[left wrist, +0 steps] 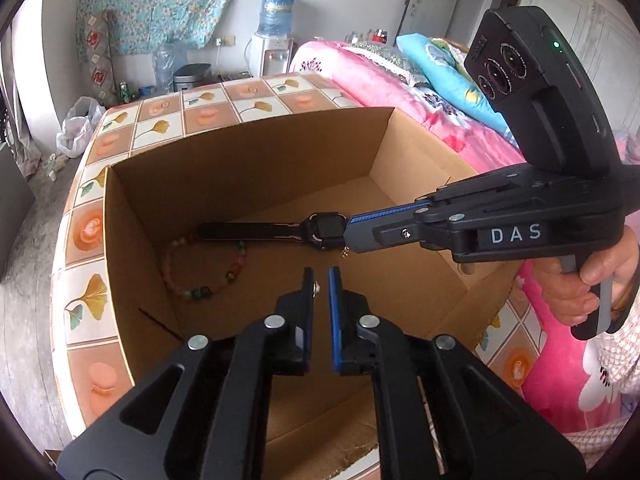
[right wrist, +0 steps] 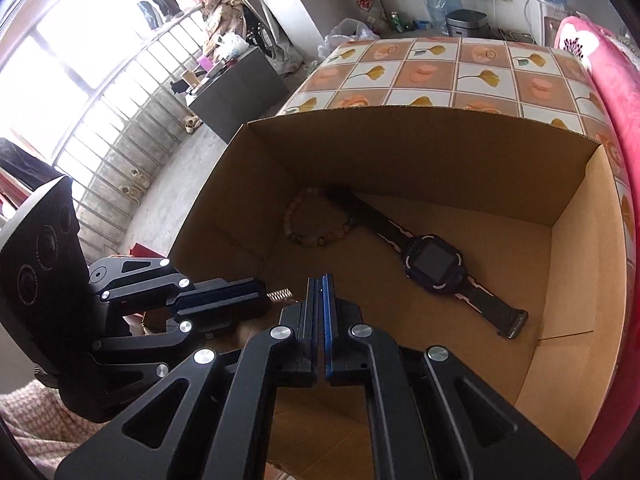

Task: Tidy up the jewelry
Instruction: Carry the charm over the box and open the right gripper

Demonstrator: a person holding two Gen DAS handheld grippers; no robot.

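Note:
An open cardboard box (left wrist: 248, 140) (right wrist: 400, 114) stands on a table with a tiled floral cloth (left wrist: 200, 114). On its floor lie a dark smartwatch (left wrist: 320, 232) (right wrist: 434, 262) and a coloured bead bracelet (left wrist: 204, 274) (right wrist: 320, 222). My left gripper (left wrist: 322, 276) (right wrist: 267, 295) hovers over the box, jaws slightly apart. A tiny gold piece (left wrist: 317, 287) rests against its left pad and shows as a gold coil (right wrist: 281, 295) at its tips. My right gripper (left wrist: 350, 236) (right wrist: 319, 280) is shut just above the watch. A gold bit (left wrist: 344, 254) hangs under its tips; I cannot tell whether it is gripped.
A bed with pink bedding (left wrist: 380, 76) runs along the table's right side. A person's hand (left wrist: 600, 276) holds the right gripper's handle. A water dispenser (left wrist: 276, 40) stands at the far wall, and barred windows (right wrist: 100, 80) are on the left.

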